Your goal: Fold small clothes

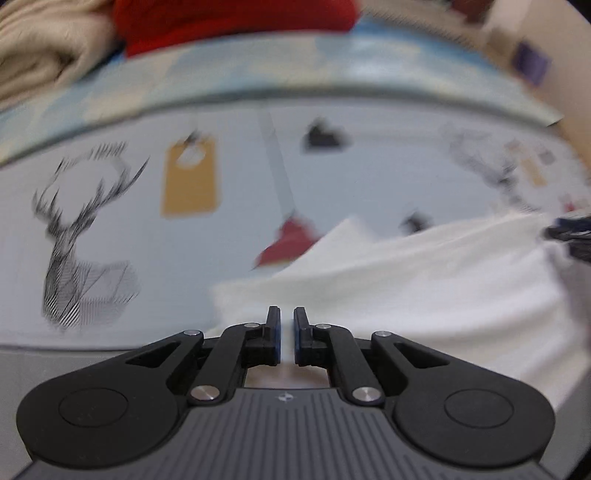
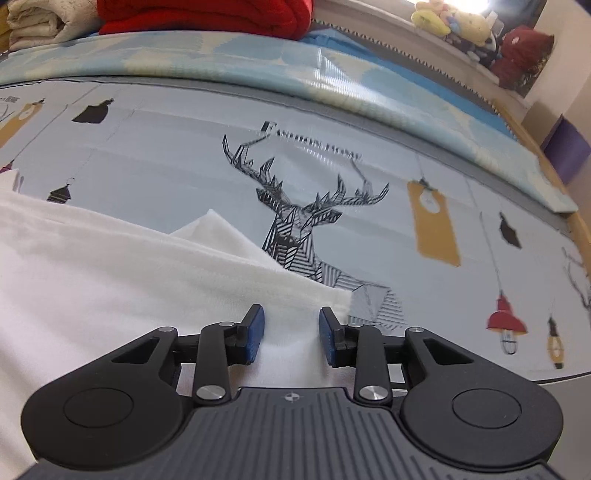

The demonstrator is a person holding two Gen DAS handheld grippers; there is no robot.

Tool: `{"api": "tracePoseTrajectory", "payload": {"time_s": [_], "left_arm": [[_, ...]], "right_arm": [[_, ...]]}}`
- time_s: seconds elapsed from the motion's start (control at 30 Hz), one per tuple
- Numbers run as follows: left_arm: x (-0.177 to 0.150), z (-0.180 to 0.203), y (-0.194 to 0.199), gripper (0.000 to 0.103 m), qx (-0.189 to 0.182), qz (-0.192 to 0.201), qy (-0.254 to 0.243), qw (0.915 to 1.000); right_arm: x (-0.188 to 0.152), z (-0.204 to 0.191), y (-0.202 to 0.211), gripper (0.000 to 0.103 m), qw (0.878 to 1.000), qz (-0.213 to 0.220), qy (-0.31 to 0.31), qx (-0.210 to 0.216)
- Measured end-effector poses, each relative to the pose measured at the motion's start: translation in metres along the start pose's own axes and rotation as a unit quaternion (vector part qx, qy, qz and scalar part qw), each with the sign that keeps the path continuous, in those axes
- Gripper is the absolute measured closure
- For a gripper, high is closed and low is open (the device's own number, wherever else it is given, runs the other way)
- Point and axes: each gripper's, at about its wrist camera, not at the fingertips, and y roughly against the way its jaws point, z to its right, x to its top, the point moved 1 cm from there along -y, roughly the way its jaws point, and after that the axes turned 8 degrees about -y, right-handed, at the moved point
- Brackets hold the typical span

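Note:
A small white garment (image 1: 406, 280) lies on the printed tablecloth (image 1: 129, 229). In the left wrist view my left gripper (image 1: 287, 325) is shut on the garment's near left edge, with white cloth pinched between the blue pads. This view is blurred. In the right wrist view the garment (image 2: 110, 266) spreads across the left half. My right gripper (image 2: 291, 326) is open, its blue pads astride the garment's near right corner, with cloth lying between them. The right gripper's tip shows dark at the right edge of the left wrist view (image 1: 570, 232).
The tablecloth (image 2: 461, 177) carries deer, lamp and tag prints. A folded red garment (image 2: 207, 14) and a cream one (image 2: 37, 22) sit on a blue patterned cloth (image 2: 258, 62) at the back. Soft toys (image 2: 454, 18) line a ledge at the far right.

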Motion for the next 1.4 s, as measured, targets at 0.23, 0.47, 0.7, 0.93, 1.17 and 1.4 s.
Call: {"api": "tracePoseTrajectory", "payload": {"time_s": [0.23, 0.47, 0.7, 0.93, 1.17, 1.4], "left_arm": [[-0.034, 0.03, -0.02, 0.072, -0.02, -0.098, -0.082, 0.9916], [-0.036, 0.027, 0.04, 0.069, -0.023, -0.029, -0.025, 0.999], [-0.056, 0.034, 0.132, 0.062, -0.01, 0.052, -0.022, 0.9984], [-0.096, 0.007, 0.164, 0.063, 0.0, 0.094, 0.076, 0.9927], [-0.114, -0.023, 0.165, 0.063, 0.05, 0.069, 0.091, 0.9922], [-0.125, -0.036, 0.16, 0.063, 0.066, 0.052, 0.09, 0.9923]], "right_arm": [[-0.012, 0.02, 0.044, 0.064, 0.998, 0.012, -0.047, 0.031], [-0.031, 0.001, 0.106, 0.064, 0.996, 0.038, -0.054, 0.063], [-0.048, -0.057, 0.184, 0.064, 0.986, 0.104, -0.051, 0.119], [-0.08, -0.133, 0.22, 0.088, 0.977, 0.14, -0.052, 0.154], [-0.114, -0.214, 0.199, 0.087, 0.981, 0.116, 0.045, 0.149], [-0.147, -0.277, 0.186, 0.083, 0.97, 0.094, 0.157, 0.163]]}}
